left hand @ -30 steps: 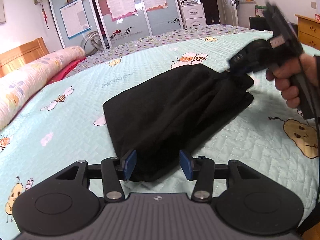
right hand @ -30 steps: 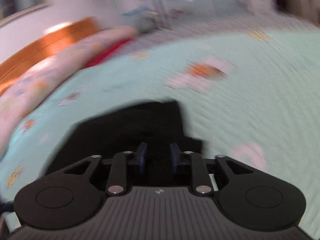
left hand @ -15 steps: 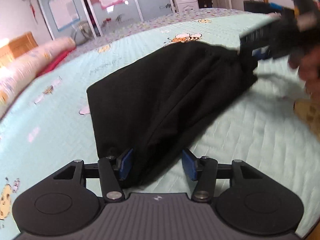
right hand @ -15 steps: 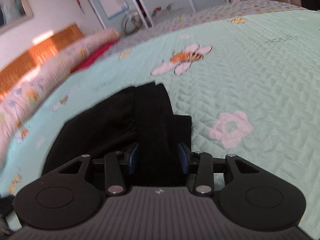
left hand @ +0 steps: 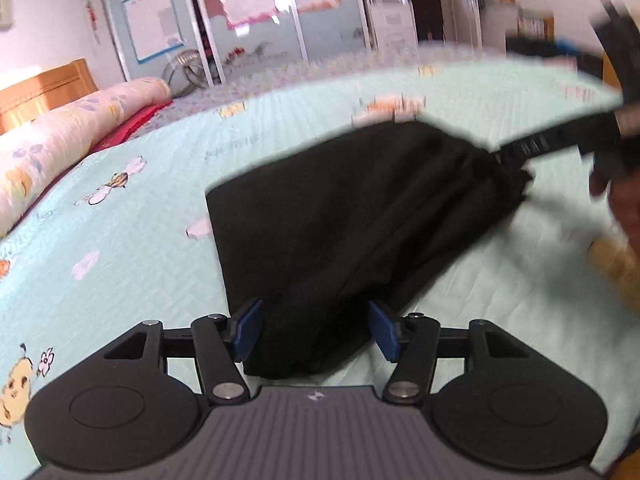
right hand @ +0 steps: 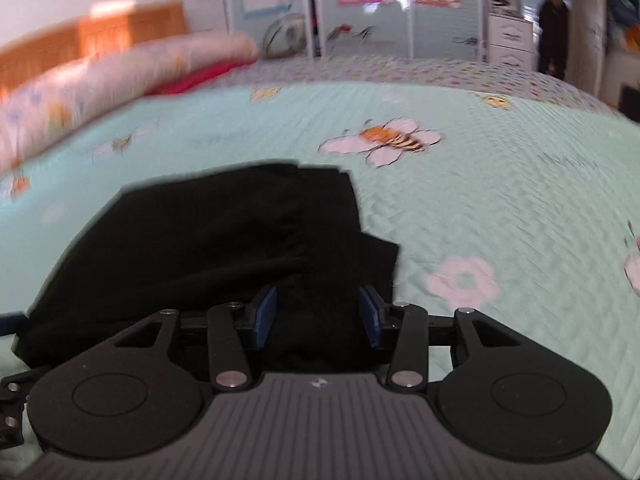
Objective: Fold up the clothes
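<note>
Two grippers work at opposite ends of one black garment (left hand: pixel 360 216), which lies folded into a long bundle on the bed's mint quilt (left hand: pixel 132 248) printed with bees and flowers.

Seen from the left wrist, the left gripper (left hand: pixel 316 332) sits low over the near end of the cloth. Its blue-padded fingers (left hand: pixel 248 330) have just been opening and now stand moderately wide, with the corner of the bundle lying between them; a gap shows between the right pad and the fabric, so nothing is pinched.

At the far end the right gripper (left hand: pixel 516 152), blurred in that view, reaches onto the bunched edge, with a hand (left hand: pixel 628 208) behind it. From its own camera, the right gripper (right hand: pixel 318 318) hovers over a narrower folded strip; its fingers (right hand: pixel 266 316) have also just been parting and stand apart, the dark cloth lying between them without being squeezed.

A long floral bolster (left hand: pixel 60 144) runs along the wooden headboard (left hand: pixel 44 88) on the left, and a person in dark clothes (right hand: pixel 554 28) stands in the doorway beyond the bed.
</note>
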Motion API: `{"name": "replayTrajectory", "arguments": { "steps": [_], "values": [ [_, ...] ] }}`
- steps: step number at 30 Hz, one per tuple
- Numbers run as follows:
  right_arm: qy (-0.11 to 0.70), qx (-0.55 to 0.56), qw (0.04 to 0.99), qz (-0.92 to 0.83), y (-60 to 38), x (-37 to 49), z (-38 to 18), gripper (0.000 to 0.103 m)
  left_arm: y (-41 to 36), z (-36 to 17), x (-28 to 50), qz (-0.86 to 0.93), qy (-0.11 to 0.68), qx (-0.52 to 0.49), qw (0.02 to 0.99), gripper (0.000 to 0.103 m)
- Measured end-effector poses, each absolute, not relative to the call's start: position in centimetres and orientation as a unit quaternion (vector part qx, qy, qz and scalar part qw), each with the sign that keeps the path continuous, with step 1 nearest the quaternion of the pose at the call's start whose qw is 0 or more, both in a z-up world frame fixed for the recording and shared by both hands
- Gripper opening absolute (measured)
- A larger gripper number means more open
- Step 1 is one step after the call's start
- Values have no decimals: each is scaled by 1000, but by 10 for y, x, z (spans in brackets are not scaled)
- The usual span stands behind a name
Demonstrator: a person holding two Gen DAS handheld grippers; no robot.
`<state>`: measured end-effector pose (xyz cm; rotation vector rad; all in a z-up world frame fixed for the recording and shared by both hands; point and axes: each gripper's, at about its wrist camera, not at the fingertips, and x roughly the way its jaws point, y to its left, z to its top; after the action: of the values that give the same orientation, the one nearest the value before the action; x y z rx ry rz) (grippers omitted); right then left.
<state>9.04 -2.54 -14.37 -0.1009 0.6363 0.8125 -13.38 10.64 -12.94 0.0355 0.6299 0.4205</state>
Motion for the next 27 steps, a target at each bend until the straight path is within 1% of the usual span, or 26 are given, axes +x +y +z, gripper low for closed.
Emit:
{"name": "replayTrajectory", "arguments": {
  "steps": [4,6,8,10,11,12,13,14,15,17,18,19,21,22,23,24,25,26,27],
  "values": [
    [254,-29,866,429,-25,72,-109,46,109,-118,-110,198,275,19,941,61],
    [241,-43,859,450,-4,66,-100,48,113,-128,-92,196,301,14,933,61],
    [249,-69,853,454,21,67,-104,51,116,-145,-78,190,338,-2,922,61],
    [287,-103,847,435,38,79,-122,51,110,-154,-84,192,342,0,920,61],
    [318,-129,843,415,44,86,-132,49,107,-152,-91,191,335,3,923,61],
    [334,-139,841,402,45,89,-138,42,106,-145,-97,186,323,4,928,61],
    [329,-129,844,404,40,86,-135,42,109,-137,-103,180,303,5,936,61],
    [319,-116,845,413,36,83,-128,44,114,-127,-105,180,284,11,942,62],
    [308,-107,845,424,35,81,-120,47,125,-121,-95,188,277,15,942,66],
    [283,-101,847,438,45,84,-105,54,149,-110,-73,209,268,24,940,69],
    [277,-102,849,439,54,91,-101,59,165,-114,-58,214,283,12,935,69],
    [279,-101,852,432,64,100,-101,61,182,-119,-42,218,301,-4,928,69],
    [302,-98,854,412,85,126,-107,61,215,-130,-11,227,337,-34,913,69],
    [331,-95,851,396,92,141,-116,60,230,-140,0,229,354,-52,905,71],
    [359,-93,848,379,99,155,-125,60,239,-147,2,229,357,-79,902,77],
    [382,-86,846,362,98,163,-135,60,248,-152,2,228,357,-106,900,79],
    [385,-74,850,351,93,166,-134,59,250,-148,-3,234,350,-125,899,78],
    [387,-60,855,341,88,168,-131,60,245,-139,-11,239,337,-129,902,74],
    [377,-39,860,342,79,165,-122,60,240,-129,-19,244,322,-132,905,74]
  ]
}}
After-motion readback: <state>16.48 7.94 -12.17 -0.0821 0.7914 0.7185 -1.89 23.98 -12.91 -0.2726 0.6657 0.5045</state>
